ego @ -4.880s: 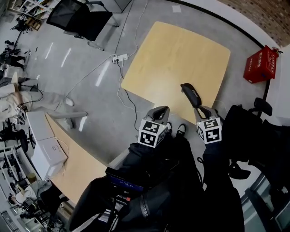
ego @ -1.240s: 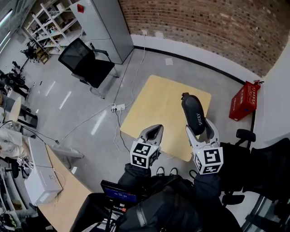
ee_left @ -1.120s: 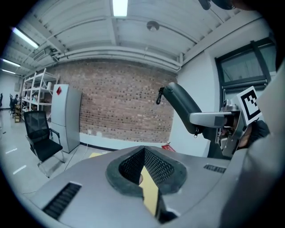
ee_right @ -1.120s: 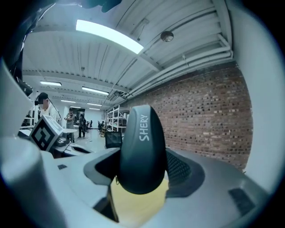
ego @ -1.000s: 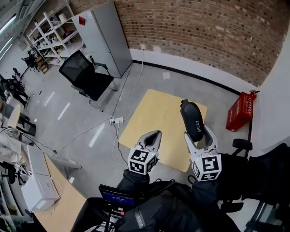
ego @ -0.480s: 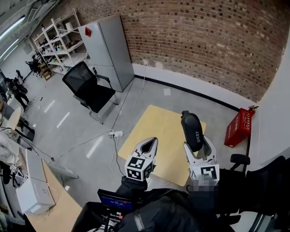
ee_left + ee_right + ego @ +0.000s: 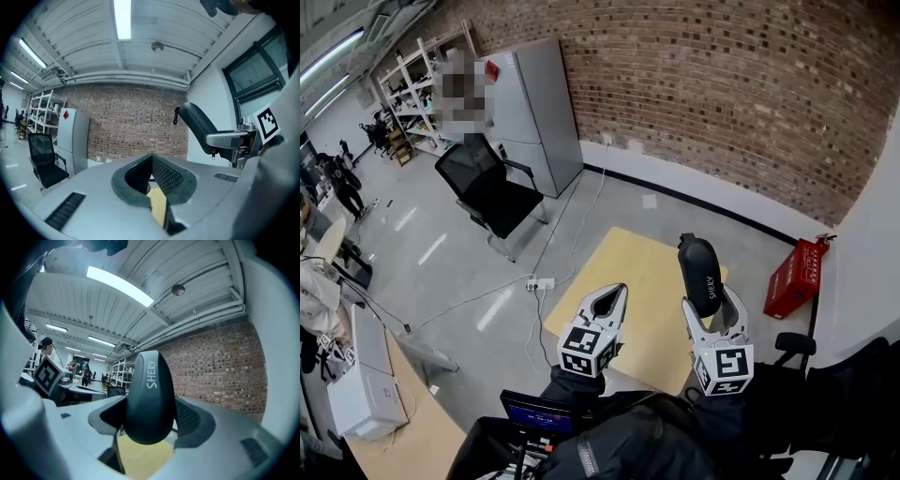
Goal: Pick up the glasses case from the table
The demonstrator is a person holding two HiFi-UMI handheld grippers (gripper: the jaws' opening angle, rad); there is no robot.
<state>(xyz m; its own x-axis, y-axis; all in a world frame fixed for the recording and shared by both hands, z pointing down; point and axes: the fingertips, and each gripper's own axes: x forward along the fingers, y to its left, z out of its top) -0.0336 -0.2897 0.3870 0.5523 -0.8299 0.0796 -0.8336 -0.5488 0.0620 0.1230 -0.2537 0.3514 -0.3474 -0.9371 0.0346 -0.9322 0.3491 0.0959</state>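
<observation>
The black glasses case (image 7: 702,275) with white lettering stands upright in my right gripper (image 7: 709,302), which is shut on its lower part and holds it high above the light wooden table (image 7: 628,281). In the right gripper view the case (image 7: 150,397) fills the middle between the jaws. The case (image 7: 198,126) also shows at the right of the left gripper view. My left gripper (image 7: 605,306) hovers beside it on the left, shut with nothing between its fingers (image 7: 161,173).
A brick wall (image 7: 741,103) runs across the back. A grey cabinet (image 7: 534,112) and a black office chair (image 7: 492,192) stand at the left. A red crate (image 7: 795,277) sits on the floor right of the table. A power strip (image 7: 536,282) and cables lie left of it.
The head view has tilted up, taking in more of the wall and room. Both grippers have risen, the right one carrying the case upright; the table looks smaller and farther below.
</observation>
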